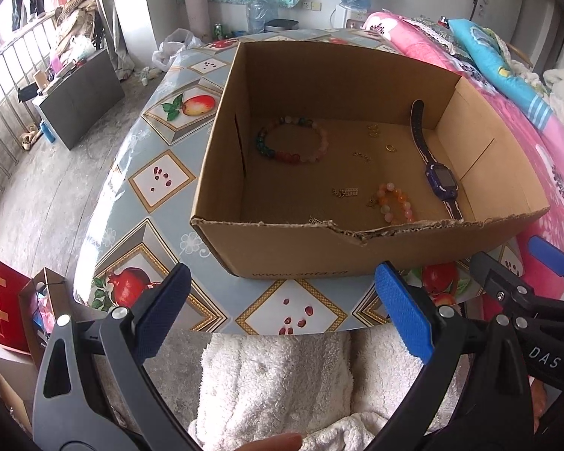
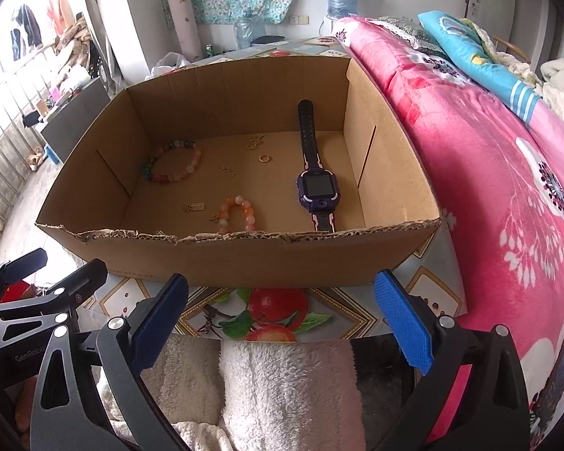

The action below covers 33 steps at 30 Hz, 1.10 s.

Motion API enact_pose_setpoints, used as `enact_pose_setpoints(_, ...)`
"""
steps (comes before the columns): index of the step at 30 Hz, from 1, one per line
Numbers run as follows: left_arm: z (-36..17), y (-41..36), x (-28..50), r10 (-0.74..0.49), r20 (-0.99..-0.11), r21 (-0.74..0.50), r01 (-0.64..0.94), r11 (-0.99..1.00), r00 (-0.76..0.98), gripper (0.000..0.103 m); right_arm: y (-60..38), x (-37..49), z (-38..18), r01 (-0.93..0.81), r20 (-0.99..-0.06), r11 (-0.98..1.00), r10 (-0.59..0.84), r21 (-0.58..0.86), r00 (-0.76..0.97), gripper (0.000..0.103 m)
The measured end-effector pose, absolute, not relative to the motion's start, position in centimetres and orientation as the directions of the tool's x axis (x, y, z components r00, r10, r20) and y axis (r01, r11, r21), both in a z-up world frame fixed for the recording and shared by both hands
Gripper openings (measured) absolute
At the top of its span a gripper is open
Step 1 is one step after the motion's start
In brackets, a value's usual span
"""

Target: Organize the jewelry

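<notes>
Open brown cardboard box (image 2: 240,259) on fruit-patterned tablecloth (image 1: 161,184), holding purple smartwatch (image 2: 318,189), multicoloured bead bracelet (image 1: 292,141), orange bead bracelet (image 2: 238,213). Left gripper (image 1: 282,314) and right gripper (image 2: 282,319) hang before it, jaws wide, empty.

Ahead of both tongs, box (image 2: 244,255) on table (image 2: 428,285); inside, watch (image 2: 317,191) right, bracelets (image 2: 173,163) left.

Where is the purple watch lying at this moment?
The purple watch lies flat on the floor of the cardboard box, on the right side in both views, just right of the orange bead bracelet.
</notes>
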<state>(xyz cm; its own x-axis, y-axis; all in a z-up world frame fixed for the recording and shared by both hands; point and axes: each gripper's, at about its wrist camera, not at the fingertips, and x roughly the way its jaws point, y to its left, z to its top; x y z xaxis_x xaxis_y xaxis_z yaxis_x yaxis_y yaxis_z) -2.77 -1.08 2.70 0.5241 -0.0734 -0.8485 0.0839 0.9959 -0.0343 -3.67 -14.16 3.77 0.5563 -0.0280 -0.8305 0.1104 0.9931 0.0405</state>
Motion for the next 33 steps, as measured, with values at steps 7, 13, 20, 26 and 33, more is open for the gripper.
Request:
enact_pose_setpoints(7, 2.81, -1.16, -2.57, -0.069, -0.85, -0.028, 0.086, 0.996, 0.523, 0.095, -14.07, -3.58, 4.04, 0.112, -0.828, 0.993, -0.033, 0.036, 0.56, 0.097)
enact_pose_setpoints(13, 2.83, -1.26, -2.48, -0.066, -0.85, -0.025, 0.086, 0.996, 0.522, 0.095, -14.21, -3.59, 4.17, 0.115, -0.828, 0.993, -0.035, 0.035, 0.56, 0.097)
enact_pose_setpoints(20, 2.83, -1.27, -2.47, -0.065, -0.855, -0.024, 0.085, 0.996, 0.515, 0.094, -14.37, -3.52, 4.23, 0.122, -0.83, 0.992, -0.04, 0.034, 0.556, 0.097)
enact_pose_setpoints(26, 2.67, -1.43, -2.28, -0.056, -0.858, -0.014, 0.087, 0.996, 0.51, 0.094, -14.45, -3.31, 4.0, 0.125, -0.835, 0.992, -0.047, 0.027, 0.549, 0.097)
enact_pose_setpoints(33, 2.38, -1.69, -2.02, -0.056, -0.864, -0.012, 0.091, 0.996, 0.501, 0.094, -14.71, -3.23, 3.65, 0.132, -0.841, 0.991, -0.045, 0.032, 0.539, 0.097)
